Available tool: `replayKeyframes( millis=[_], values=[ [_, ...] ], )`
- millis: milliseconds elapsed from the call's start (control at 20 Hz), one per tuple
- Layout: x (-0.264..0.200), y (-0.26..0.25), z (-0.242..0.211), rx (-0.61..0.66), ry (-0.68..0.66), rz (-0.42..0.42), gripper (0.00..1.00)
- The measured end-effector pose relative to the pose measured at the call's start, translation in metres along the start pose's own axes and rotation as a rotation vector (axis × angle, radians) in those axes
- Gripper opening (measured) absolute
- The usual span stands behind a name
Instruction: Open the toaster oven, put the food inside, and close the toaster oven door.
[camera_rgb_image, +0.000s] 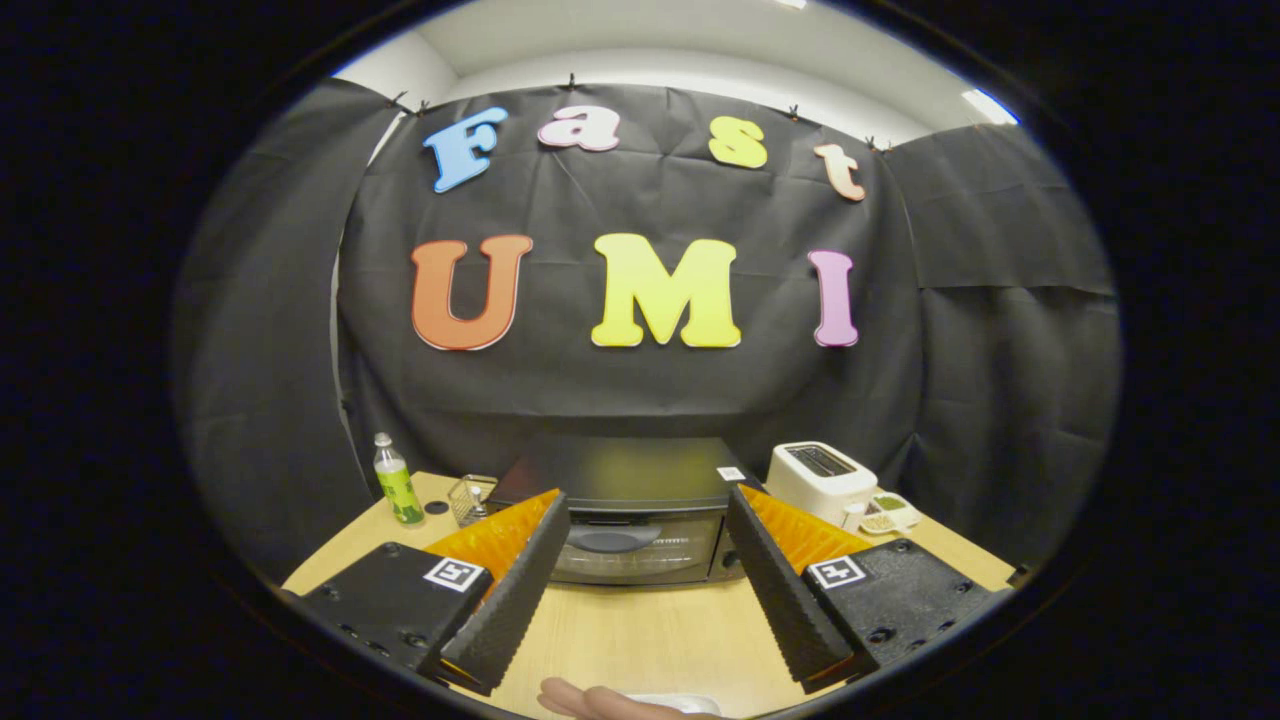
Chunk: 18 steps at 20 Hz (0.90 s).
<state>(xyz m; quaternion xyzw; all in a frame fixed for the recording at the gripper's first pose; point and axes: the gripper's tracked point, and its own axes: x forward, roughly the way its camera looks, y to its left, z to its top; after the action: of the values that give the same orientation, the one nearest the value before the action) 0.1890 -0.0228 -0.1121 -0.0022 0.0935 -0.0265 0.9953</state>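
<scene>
Now | claw (640, 570) released, fingers spread, holding nothing | toaster oven (630, 515) just beyond fingers, centred, door closed

A green-labelled bottle (396, 482) and wire basket (468, 500) stand together — a white toaster (820, 478) well apart.

Toaster oven (640, 510) between bottle (397, 482), toaster (822, 480)
</scene>
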Motion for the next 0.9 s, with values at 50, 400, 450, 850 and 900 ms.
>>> replayKeyframes(
  millis=[50,400,450,850,900],
  values=[
    [0.009,0.003,-0.004,0.007,0.003,0.012,1.00],
    [0.078,0.007,-0.059,0.010,0.084,0.014,1.00],
    [0.089,0.006,-0.066,0.008,0.097,0.007,1.00],
    [0.150,0.006,-0.088,0.001,0.149,-0.007,1.00],
    [0.152,0.006,-0.091,0.020,0.163,-0.005,1.00]
  ],
)
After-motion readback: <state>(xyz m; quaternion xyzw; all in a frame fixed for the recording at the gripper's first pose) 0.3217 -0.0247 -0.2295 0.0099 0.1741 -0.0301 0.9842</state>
